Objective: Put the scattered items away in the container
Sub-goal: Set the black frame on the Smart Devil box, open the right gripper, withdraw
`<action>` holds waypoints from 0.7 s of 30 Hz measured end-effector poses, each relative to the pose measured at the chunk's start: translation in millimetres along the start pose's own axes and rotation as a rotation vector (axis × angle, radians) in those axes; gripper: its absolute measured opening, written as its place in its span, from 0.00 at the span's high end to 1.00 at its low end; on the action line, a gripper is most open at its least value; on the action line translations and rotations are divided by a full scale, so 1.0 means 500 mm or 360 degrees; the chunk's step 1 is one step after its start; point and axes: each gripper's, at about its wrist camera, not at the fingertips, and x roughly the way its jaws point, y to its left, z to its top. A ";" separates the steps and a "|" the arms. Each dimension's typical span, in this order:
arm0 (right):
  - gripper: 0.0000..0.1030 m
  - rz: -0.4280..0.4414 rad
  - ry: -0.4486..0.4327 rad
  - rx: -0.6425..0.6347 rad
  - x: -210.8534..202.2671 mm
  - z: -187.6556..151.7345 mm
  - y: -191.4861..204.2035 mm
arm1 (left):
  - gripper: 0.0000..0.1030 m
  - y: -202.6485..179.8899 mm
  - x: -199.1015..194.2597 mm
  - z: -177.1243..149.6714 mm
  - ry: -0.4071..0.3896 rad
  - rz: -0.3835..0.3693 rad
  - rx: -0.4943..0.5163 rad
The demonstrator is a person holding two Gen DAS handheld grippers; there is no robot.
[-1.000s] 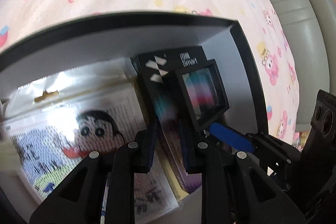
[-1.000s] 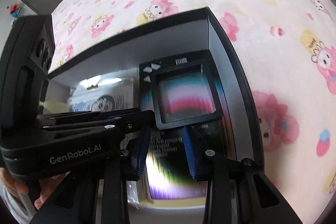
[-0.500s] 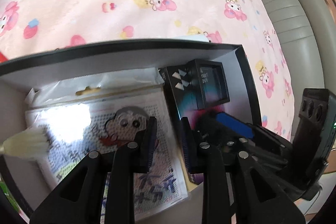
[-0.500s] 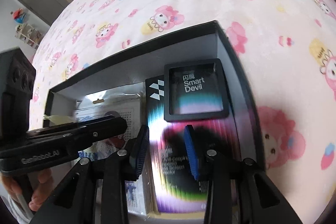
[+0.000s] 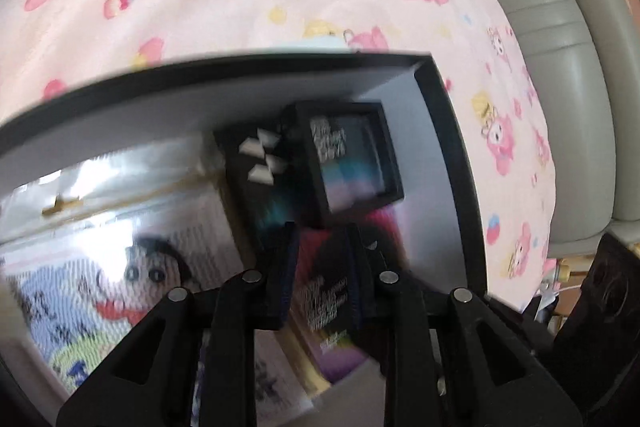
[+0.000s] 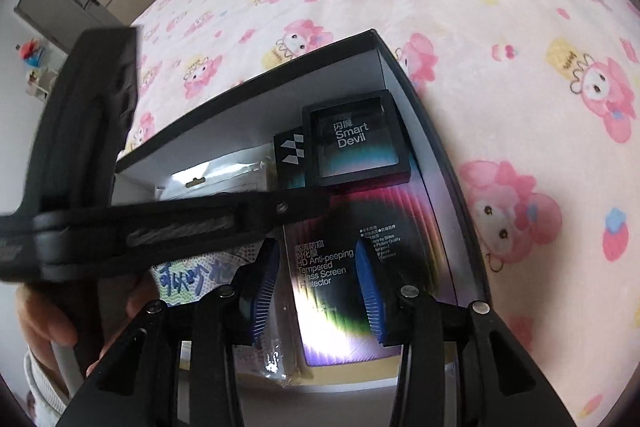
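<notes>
Small black case, protector pack, cartoon packet sit in box ahead of both fingers; fingers parted, empty; bed shows no strays.

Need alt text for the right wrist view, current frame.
Open, empty right gripper hovers over a black-rimmed open box on a pink cartoon-print bedsheet; inside lie a black iridescent screen-protector package and a small black square case. The left gripper's body crosses the left side.

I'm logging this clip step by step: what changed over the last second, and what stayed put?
The right gripper has drawn back from the box, jaws now wider and empty. The left gripper shifted over the screen protector pack, empty too. The small Smart Devil case, the pack and the cartoon packet stayed in the box.
</notes>
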 end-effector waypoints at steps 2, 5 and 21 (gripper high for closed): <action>0.65 0.0030 0.0011 0.0013 0.006 0.004 -0.005 | 0.76 0.004 -0.005 0.006 -0.0030 -0.0004 -0.0015; 0.65 0.0050 0.0024 0.0019 0.012 0.007 -0.007 | 0.77 0.005 -0.021 -0.007 -0.0058 0.0005 0.0008; 0.60 -0.0031 -0.0277 -0.0019 -0.098 -0.051 0.046 | 0.71 -0.028 -0.233 -0.211 -0.0400 0.0129 0.0235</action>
